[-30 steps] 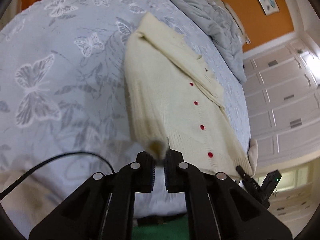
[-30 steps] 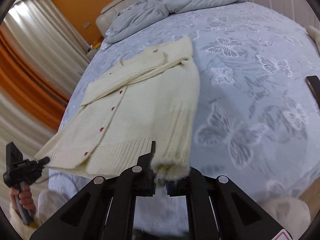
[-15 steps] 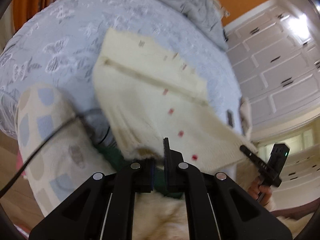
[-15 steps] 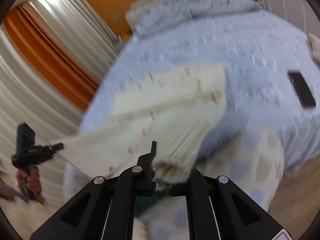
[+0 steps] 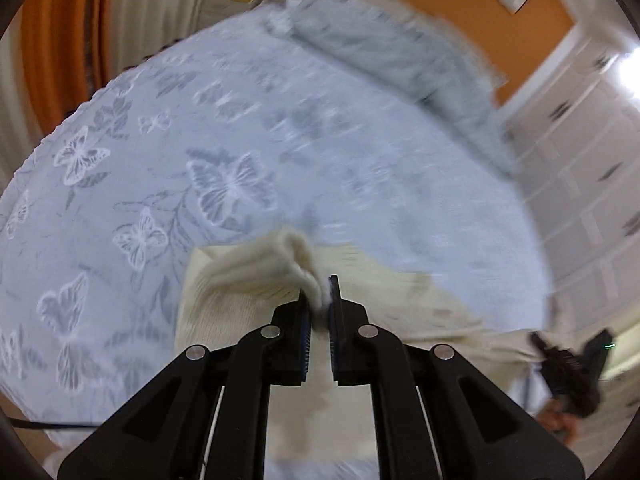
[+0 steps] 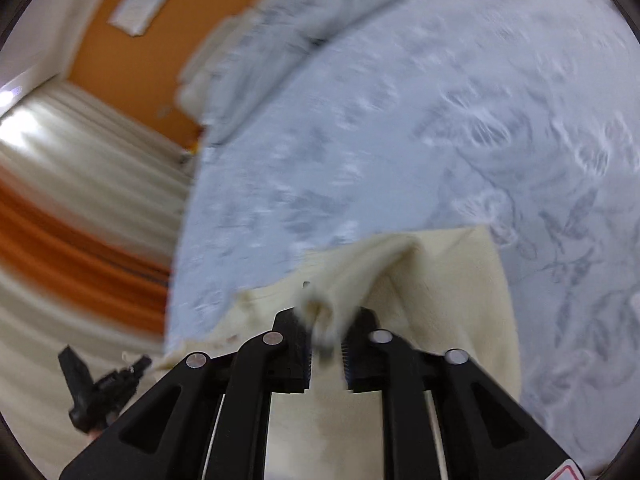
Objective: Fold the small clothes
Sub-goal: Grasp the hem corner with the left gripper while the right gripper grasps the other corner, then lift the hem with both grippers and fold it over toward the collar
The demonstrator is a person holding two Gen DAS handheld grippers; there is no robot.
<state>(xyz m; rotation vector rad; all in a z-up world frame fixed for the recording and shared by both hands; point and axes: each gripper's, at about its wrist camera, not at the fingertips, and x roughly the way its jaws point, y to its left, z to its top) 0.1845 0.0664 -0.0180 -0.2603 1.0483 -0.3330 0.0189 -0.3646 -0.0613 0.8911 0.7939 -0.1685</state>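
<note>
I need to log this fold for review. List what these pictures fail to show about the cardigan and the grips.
- Cardigan buttons: motion blur, both views.
- Its lower part: hidden behind the left hand-held gripper body, left wrist view.
- How much knit the right hand-held gripper pinches: blurred, right wrist view.
- Whether the fold edges line up: cut off below, both views.

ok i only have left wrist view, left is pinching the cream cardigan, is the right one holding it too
Observer: Yes, the right gripper has a bunched bit of the cream cardigan between its fingers.
Operator: anything past the cardigan on that side
Observer: Only butterfly bedspread; the right wrist view shows it bare beyond the cardigan's edge.
Operator: can you see my left gripper from there
Observer: Yes, the left gripper shows low at the left edge, in front of the curtains.
</note>
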